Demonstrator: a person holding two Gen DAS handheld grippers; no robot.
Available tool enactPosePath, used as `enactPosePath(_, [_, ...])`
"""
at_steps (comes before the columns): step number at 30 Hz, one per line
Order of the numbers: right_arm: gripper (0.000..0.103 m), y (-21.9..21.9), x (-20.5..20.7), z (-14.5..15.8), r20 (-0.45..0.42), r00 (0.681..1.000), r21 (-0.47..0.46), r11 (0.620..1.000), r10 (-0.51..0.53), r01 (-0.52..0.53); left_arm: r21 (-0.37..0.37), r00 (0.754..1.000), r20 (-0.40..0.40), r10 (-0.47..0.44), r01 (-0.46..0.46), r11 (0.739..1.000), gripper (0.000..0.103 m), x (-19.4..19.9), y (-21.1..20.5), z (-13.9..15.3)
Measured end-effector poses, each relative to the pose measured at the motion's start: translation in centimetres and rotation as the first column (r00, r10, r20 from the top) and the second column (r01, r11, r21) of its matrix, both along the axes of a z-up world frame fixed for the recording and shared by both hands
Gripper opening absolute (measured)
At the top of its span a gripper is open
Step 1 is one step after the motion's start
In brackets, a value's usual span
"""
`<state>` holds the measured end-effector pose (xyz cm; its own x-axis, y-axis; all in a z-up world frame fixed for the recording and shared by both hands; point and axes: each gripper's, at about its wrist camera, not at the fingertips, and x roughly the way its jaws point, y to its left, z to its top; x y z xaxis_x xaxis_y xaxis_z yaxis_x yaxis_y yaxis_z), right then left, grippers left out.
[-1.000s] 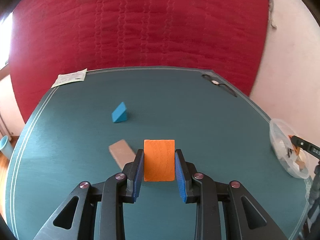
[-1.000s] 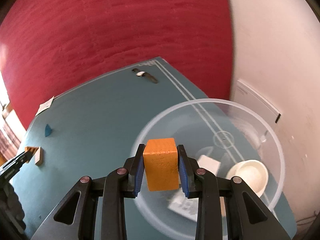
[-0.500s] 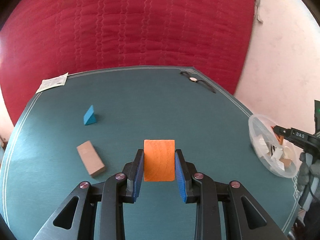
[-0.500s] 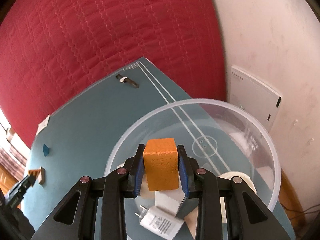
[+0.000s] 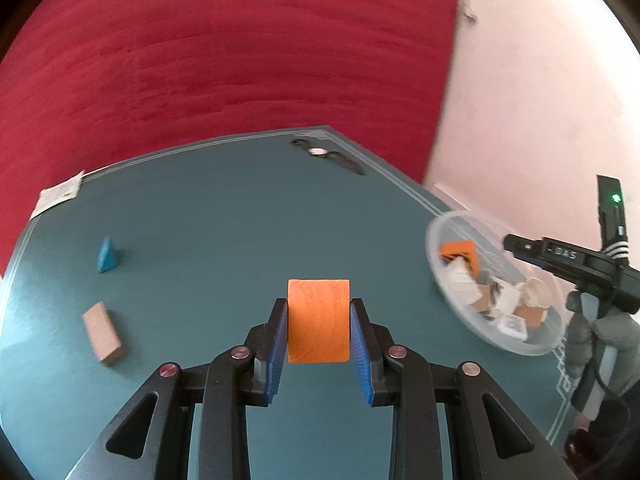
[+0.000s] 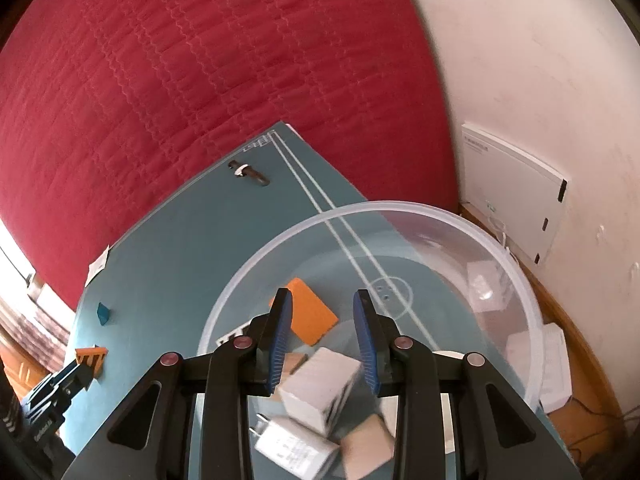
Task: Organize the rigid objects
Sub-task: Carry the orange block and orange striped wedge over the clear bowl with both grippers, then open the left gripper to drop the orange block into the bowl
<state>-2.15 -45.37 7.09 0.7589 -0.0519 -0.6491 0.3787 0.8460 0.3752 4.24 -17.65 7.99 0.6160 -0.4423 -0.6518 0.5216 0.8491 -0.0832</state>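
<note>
- The left tongs (image 5: 319,322) pinch an orange block (image 5: 319,321) between their blue pads, above the teal bench (image 5: 224,224).
- The right tongs (image 6: 323,336) hang over the clear bowl (image 6: 520,280), fingers apart with nothing between them.
- A second orange block (image 6: 310,316) lies in the bowl just beyond their left finger, among white and tan pieces.
- Left of the left tongs, on the bench, lie a tan block (image 5: 102,333) and, farther off, a blue wedge (image 5: 107,254).

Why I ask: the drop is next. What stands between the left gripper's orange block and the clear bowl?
Nothing lies on the table between orange block and clear bowl; the right gripper hangs over the bowl.
</note>
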Motion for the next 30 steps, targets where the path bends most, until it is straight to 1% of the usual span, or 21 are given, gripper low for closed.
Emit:
enactPosePath(3, [0.033,-0.6,-0.4,0.0,0.004,1.000,-0.002,1.000,-0.010,0.010,0.002,0.999,0.000,-0.041,0.041,0.999,0.031,-0.5,-1.9,0.0])
enactPosePath(6, [0.033,-0.9,-0.9,0.2,0.012,0.999,-0.029,0.999,-0.030,0.030,0.001,0.996,-0.008,-0.086,0.086,0.996,0.031,-1.1,-4.0,-0.2])
enactPosePath(12, [0.033,-0.2,-1.2,0.2,-0.012,0.999,-0.128,0.991,-0.044,0.043,0.013,0.987,-0.030,-0.156,0.156,0.988,0.031,-2.1,-7.1,-0.8])
enactPosePath(16, [0.033,0.0,-1.4,0.5,-0.003,0.999,-0.139,0.990,-0.037,0.037,0.018,0.980,-0.042,-0.192,0.193,0.981,0.031,-2.4,-8.8,-1.1])
enactPosePath(23, [0.033,-0.4,-2.0,1.3,0.026,0.998,-0.145,0.987,-0.063,0.066,0.012,0.969,-0.048,-0.243,0.244,0.970,0.031,-2.7,-11.1,-1.0])
enactPosePath(27, [0.033,-0.6,-2.1,1.5,0.031,0.997,-0.138,0.987,-0.073,0.076,-0.017,0.958,-0.044,-0.283,0.283,0.959,0.032,-2.8,-12.5,-0.7])
enactPosePath(28, [0.033,-0.6,-2.2,1.5,0.032,0.997,-0.137,0.988,-0.074,0.077,-0.022,0.956,-0.042,-0.291,0.290,0.957,0.035,-2.8,-12.8,-0.6])
enactPosePath(29, [0.033,-0.5,-2.2,1.5,0.032,0.997,-0.136,0.988,-0.074,0.077,-0.025,0.955,-0.039,-0.293,0.293,0.956,0.049,-2.7,-13.0,-0.6])
enactPosePath(30, [0.033,-0.6,-2.2,1.5,0.031,0.997,-0.136,0.988,-0.074,0.077,-0.032,0.957,-0.033,-0.287,0.286,0.958,0.057,-2.5,-13.1,-0.7])
